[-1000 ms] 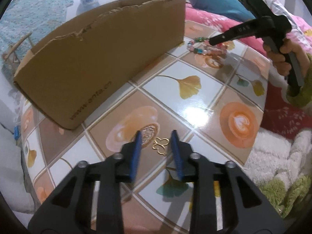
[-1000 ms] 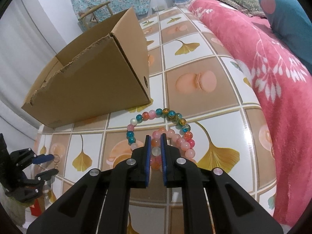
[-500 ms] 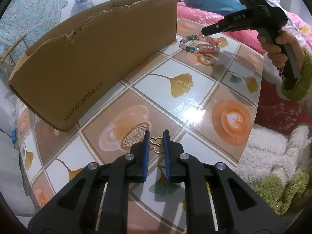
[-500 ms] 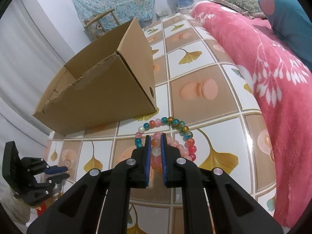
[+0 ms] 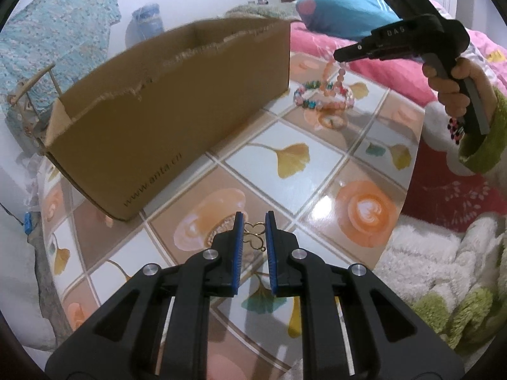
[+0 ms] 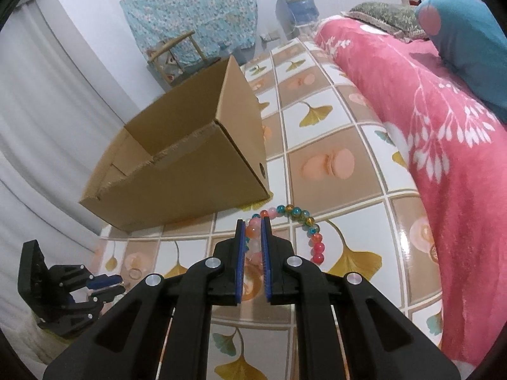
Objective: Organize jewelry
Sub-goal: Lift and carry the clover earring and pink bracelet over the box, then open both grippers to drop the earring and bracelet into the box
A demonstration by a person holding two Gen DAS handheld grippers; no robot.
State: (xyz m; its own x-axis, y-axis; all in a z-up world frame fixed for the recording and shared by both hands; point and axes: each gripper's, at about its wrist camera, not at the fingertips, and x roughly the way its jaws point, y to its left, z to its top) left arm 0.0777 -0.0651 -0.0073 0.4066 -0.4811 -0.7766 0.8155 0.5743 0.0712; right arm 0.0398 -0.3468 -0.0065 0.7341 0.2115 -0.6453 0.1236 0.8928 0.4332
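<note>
My left gripper [image 5: 254, 221] is shut on a small gold pendant [image 5: 254, 237] and holds it just above the tiled table [image 5: 285, 158]. My right gripper [image 6: 252, 224] is shut on a pink bead bracelet [image 6: 252, 230], which hangs from its tips in the left wrist view [image 5: 332, 76]. A multicoloured bead bracelet [image 6: 301, 218] lies on the table below, beside the open cardboard box [image 6: 190, 171]. The box also shows in the left wrist view [image 5: 171, 120]. The left gripper shows at lower left in the right wrist view [image 6: 107, 283].
A pink floral bedspread [image 6: 443, 126] runs along the table's right side, with a blue pillow [image 6: 469, 41] on it. A white and green fluffy blanket [image 5: 443, 269] lies off the table's near edge. A wooden chair [image 6: 177, 50] and a water bottle [image 6: 298, 0] stand far back.
Both grippers have lifted. The right one has raised the pink bracelet off the table; the left has closed on the gold pendant and lifted it slightly.
</note>
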